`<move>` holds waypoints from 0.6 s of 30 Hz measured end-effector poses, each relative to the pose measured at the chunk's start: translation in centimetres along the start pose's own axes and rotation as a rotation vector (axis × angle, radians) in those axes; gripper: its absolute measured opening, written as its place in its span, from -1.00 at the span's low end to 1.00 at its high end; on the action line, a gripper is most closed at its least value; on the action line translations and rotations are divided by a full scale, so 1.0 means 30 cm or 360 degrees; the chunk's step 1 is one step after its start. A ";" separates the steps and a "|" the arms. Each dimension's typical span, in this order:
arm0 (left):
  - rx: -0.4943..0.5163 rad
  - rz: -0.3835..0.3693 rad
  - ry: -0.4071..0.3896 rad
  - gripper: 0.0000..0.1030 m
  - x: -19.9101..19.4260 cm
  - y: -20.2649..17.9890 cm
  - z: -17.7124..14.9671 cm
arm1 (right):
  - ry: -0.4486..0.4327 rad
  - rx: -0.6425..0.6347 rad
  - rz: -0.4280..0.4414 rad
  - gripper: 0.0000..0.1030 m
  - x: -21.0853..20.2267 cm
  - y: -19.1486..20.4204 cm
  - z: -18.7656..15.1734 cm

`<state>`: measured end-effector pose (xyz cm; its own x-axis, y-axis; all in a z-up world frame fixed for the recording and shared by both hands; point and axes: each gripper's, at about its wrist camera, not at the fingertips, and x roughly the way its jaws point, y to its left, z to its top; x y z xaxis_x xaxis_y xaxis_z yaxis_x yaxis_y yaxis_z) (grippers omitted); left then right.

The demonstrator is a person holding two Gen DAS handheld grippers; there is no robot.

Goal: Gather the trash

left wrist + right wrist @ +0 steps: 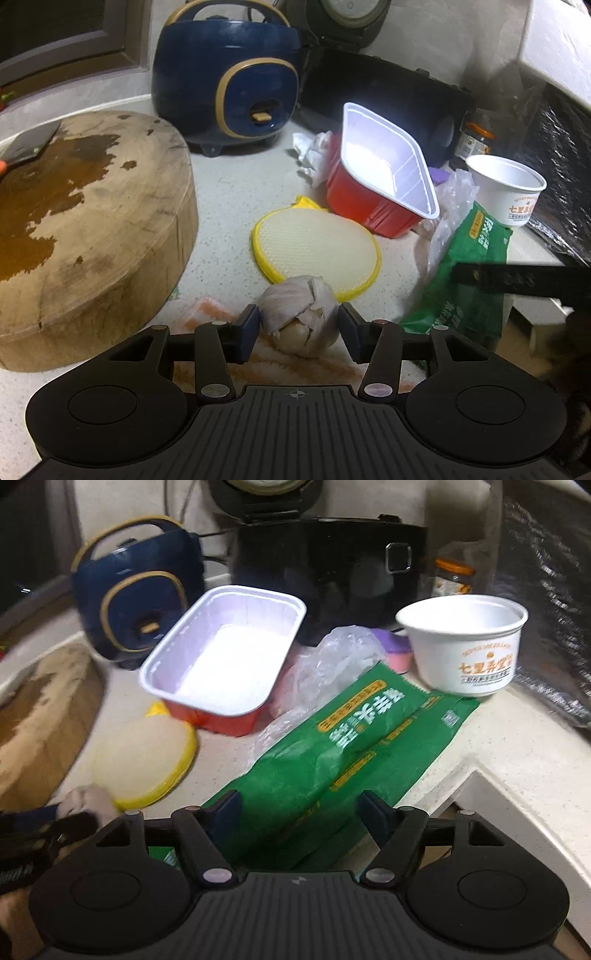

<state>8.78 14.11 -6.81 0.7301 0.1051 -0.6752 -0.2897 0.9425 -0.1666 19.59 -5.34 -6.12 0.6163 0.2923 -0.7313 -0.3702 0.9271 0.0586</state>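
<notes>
My left gripper (pixel 299 321) is shut on a garlic bulb (pixel 299 310), one pad against each side, just above an orange-and-white cloth (pixel 207 314). In the right wrist view my right gripper (pixel 299 812) stands open astride the near end of a green packet (pixel 332 753) that lies flat on the counter. Behind it are a clear plastic bag (pixel 332 661), a red tray with a white inside (pixel 225 653) and a white paper cup (pixel 465 642). The left wrist view shows the same tray (pixel 384 173), cup (pixel 506 188), packet (pixel 465 266) and a crumpled tissue (pixel 314 155).
A thick round chopping block (pixel 81 229) with a cleaver (pixel 29 147) on it fills the left. A blue rice cooker (pixel 225 81) and a black cooker (pixel 388 99) stand at the back. A yellow-rimmed round pad (pixel 317 251) lies mid-counter. The counter's edge (pixel 517 786) drops off at the right.
</notes>
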 end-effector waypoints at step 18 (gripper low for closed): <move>-0.0082 -0.0232 0.0024 0.01 0.047 0.056 -0.011 | 0.0022 0.0196 0.0125 -0.64 -0.017 0.002 0.038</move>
<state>9.13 15.72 -8.27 0.7576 -0.0366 -0.6517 -0.2130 0.9299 -0.2998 20.04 -5.17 -4.96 0.5786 0.3625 -0.7306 -0.3281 0.9236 0.1984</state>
